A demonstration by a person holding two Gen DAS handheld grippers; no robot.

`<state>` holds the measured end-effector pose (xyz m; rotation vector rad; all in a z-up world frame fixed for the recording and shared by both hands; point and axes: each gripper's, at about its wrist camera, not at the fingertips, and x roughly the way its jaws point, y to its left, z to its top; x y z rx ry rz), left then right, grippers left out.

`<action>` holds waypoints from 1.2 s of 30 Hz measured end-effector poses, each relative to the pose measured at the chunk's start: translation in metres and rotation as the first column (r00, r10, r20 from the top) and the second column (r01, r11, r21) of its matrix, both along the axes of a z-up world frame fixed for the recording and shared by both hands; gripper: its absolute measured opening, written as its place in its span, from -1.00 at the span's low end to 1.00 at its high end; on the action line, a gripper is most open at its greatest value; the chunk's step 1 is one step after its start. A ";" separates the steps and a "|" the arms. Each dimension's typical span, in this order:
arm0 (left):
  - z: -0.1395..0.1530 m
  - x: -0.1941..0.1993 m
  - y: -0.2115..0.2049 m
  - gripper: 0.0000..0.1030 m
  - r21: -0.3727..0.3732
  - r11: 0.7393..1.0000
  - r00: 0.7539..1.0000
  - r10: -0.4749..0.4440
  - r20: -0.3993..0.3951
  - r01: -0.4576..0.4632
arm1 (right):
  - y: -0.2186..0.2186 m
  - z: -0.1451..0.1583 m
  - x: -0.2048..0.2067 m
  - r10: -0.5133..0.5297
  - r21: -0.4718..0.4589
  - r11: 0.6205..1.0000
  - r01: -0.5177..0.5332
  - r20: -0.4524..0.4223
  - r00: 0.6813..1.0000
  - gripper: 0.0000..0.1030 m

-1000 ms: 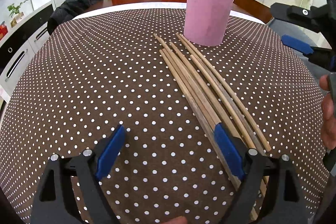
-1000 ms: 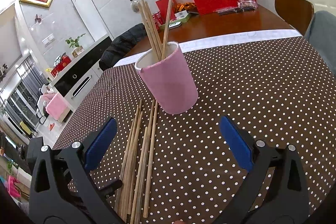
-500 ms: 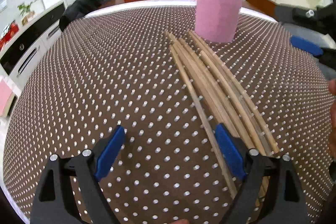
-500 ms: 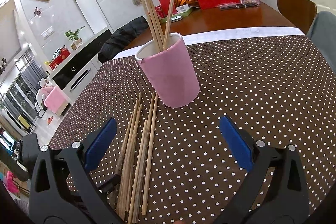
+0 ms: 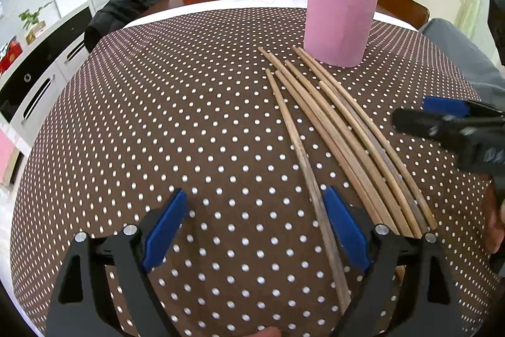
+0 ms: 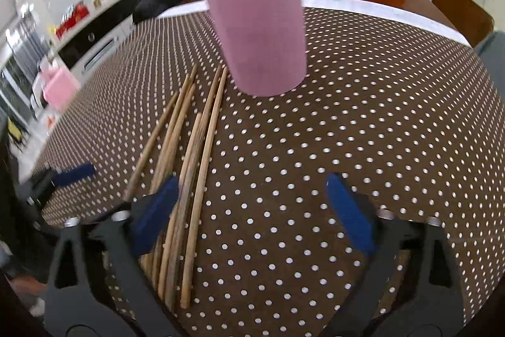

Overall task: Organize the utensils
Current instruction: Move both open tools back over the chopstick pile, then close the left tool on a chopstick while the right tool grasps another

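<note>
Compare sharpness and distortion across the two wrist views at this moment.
Left wrist view: sharp, chopsticks and pink cup crisp, fisheye bowing the dotted tablecloth. Right wrist view: motion-blurred, cup and chopsticks smeared, same barrel distortion.

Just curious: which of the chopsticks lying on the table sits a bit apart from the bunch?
The darker chopstick on the left edge of the fan in the left view. It splays away from the paler bunch and runs between the left gripper's fingers.
</note>
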<state>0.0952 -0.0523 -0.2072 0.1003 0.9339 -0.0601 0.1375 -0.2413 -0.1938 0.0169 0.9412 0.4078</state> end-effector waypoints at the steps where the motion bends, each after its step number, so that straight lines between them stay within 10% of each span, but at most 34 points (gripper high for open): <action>1: 0.000 0.006 0.000 0.70 0.005 1.000 1.000 -0.004 0.001 0.004 | 0.003 -0.002 -0.001 0.006 -0.008 1.000 -0.006 0.001 1.000 0.44; 9: -0.003 0.028 0.008 0.70 0.009 1.000 1.000 -0.021 0.006 0.021 | 0.027 -0.009 -0.008 0.057 -0.096 0.994 -0.053 0.047 0.997 0.26; 14: -0.004 0.036 0.010 0.70 0.027 0.999 0.999 -0.032 -0.002 0.032 | 0.041 -0.010 -0.011 0.049 -0.198 0.980 -0.034 0.071 0.996 -0.29; 23: -0.003 0.066 0.009 0.66 0.029 0.997 0.996 -0.066 -0.057 0.068 | 0.066 -0.008 0.021 0.076 -0.189 0.979 -0.070 0.022 0.997 -0.31; 26: 0.002 0.068 0.008 -0.22 -0.020 0.993 0.991 -0.118 -0.067 0.117 | 0.074 -0.008 0.030 0.086 -0.225 0.971 -0.082 0.008 0.996 -0.76; 27: 0.004 0.067 0.005 -0.79 -0.019 0.990 0.988 -0.140 -0.069 0.139 | 0.075 -0.007 0.030 0.089 -0.221 0.971 -0.086 0.000 0.996 -0.88; 36: 0.004 0.056 0.027 -0.88 -0.085 0.993 0.996 -0.080 -0.026 0.078 | 0.036 -0.008 0.012 0.062 -0.009 0.998 -0.062 -0.002 0.998 -0.89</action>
